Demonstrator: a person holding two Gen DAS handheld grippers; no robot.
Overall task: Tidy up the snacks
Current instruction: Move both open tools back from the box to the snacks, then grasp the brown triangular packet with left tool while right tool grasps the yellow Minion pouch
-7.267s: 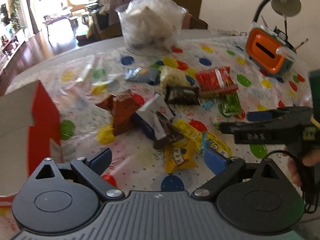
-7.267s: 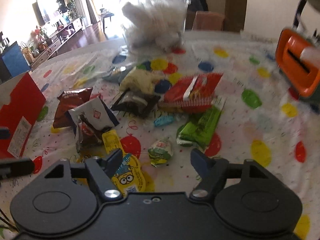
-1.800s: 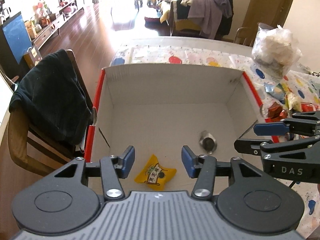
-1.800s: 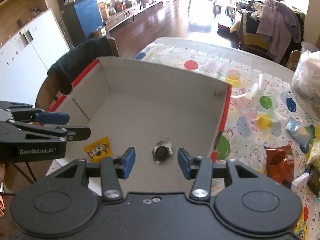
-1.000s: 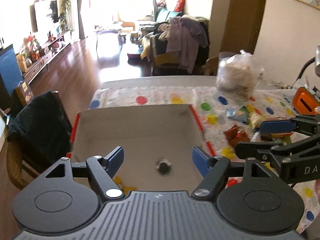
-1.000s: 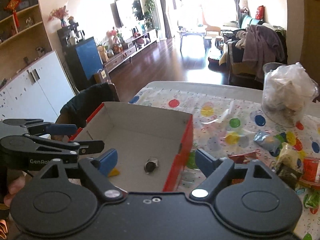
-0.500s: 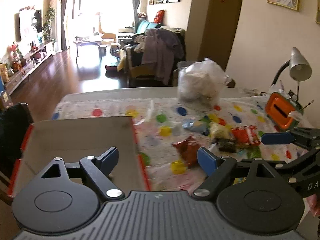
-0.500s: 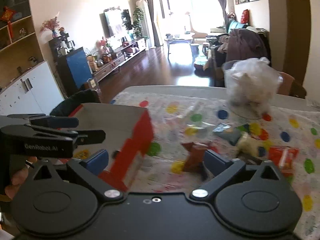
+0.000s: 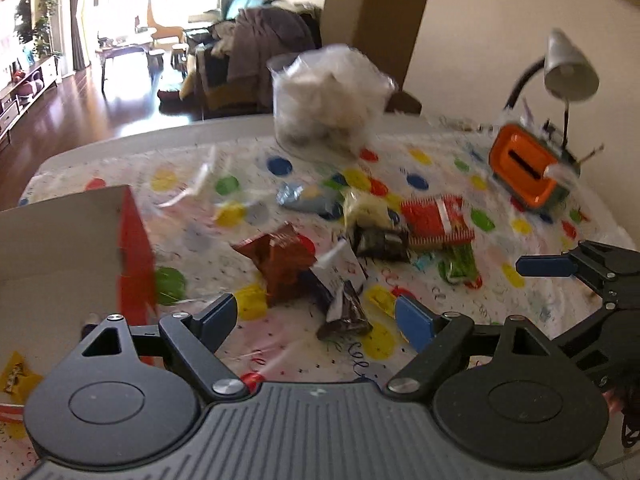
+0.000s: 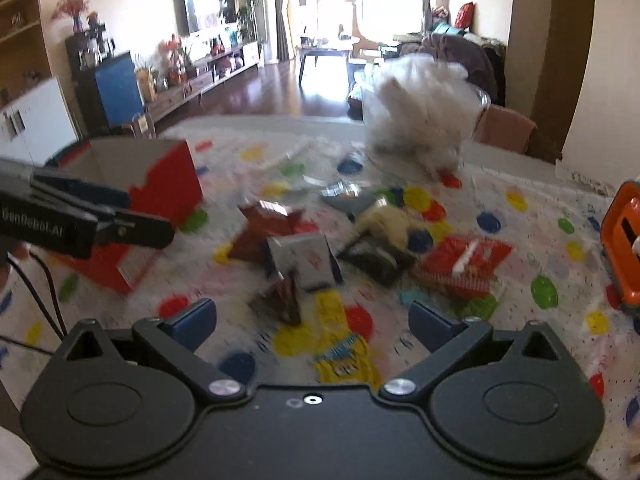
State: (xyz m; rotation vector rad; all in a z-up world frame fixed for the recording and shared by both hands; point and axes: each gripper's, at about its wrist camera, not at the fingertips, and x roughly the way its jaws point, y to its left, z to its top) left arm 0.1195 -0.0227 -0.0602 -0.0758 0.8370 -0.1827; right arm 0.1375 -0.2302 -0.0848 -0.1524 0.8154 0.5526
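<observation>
Several snack packets lie on the spotted tablecloth: a brown packet [image 9: 280, 260], a dark packet [image 9: 344, 312], a black packet [image 9: 382, 242], a red striped packet [image 9: 438, 216], a green packet [image 9: 460, 266]. The red and white box [image 9: 132, 248] stands at the left, with a yellow packet [image 9: 14, 376] inside. My left gripper [image 9: 316, 320] is open and empty above the dark packet. My right gripper [image 10: 312, 320] is open and empty over the dark packet [image 10: 280, 300] and a yellow packet [image 10: 344, 360]. The box also shows in the right wrist view [image 10: 168, 192].
A clear tub of white wrappers [image 9: 328, 96] stands at the table's far side. An orange device [image 9: 528, 164] and a desk lamp [image 9: 568, 64] stand at the right. The right gripper's fingers [image 9: 544, 266] show at the left view's right edge.
Both grippers have swung from over the box to the right and down toward the snack pile. Both stay open and empty.
</observation>
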